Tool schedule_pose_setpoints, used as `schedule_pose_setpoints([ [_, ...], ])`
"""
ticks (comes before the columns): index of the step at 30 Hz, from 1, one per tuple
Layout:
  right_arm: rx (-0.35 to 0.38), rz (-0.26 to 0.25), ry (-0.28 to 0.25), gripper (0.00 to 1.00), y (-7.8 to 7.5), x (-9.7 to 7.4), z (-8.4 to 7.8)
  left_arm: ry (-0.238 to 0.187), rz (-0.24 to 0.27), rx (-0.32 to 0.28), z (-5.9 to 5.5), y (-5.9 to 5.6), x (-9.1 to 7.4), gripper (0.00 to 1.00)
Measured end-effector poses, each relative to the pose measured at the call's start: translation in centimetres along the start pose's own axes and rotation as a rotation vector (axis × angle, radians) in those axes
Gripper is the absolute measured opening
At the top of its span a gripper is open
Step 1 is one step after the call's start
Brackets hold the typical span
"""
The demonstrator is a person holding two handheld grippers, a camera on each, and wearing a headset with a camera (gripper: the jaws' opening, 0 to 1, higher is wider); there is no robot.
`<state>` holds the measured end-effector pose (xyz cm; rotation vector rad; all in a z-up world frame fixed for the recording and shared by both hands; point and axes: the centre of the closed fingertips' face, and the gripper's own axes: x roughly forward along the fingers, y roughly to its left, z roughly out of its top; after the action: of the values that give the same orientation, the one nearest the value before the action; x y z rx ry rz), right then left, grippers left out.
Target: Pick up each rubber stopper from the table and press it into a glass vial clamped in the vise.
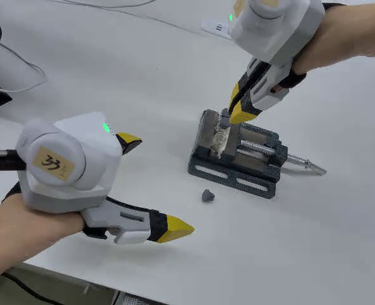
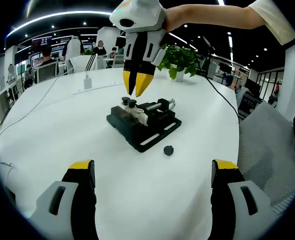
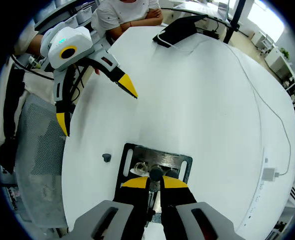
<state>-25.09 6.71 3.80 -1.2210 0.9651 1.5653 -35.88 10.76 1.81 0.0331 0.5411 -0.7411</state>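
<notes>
Far left, the left tool [image 1: 154,184] hovers over the near part of the desk [image 1: 143,76]. Its jaws are spread wide, with nothing between them. Moving right, a spare stopper [image 1: 207,195] lies on the desk just on the near side of the vise [image 1: 238,166], not touching it. The vise sits mid-desk with a glass vial [image 1: 218,141] clamped at its left end. Over it the right tool [image 1: 227,117] reaches in from the far right. Its tips pinch a rubber stopper [image 3: 156,173] right at the vial's mouth; whether it is seated, I cannot tell.
</notes>
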Motion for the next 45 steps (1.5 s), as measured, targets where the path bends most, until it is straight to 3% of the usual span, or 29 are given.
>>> schedule_pose_setpoints([
  [26, 0.006, 0.016, -0.004, 0.00, 0.01, 0.53, 0.04, 0.016, -0.006, -0.010, -0.71, -0.07, 0.17, 0.96],
  [45, 0.007, 0.012, -0.010, 0.00, 0.27, 0.80, 0.00, 0.017, -0.022, -0.017, -0.41, -0.04, 0.98, 0.96],
])
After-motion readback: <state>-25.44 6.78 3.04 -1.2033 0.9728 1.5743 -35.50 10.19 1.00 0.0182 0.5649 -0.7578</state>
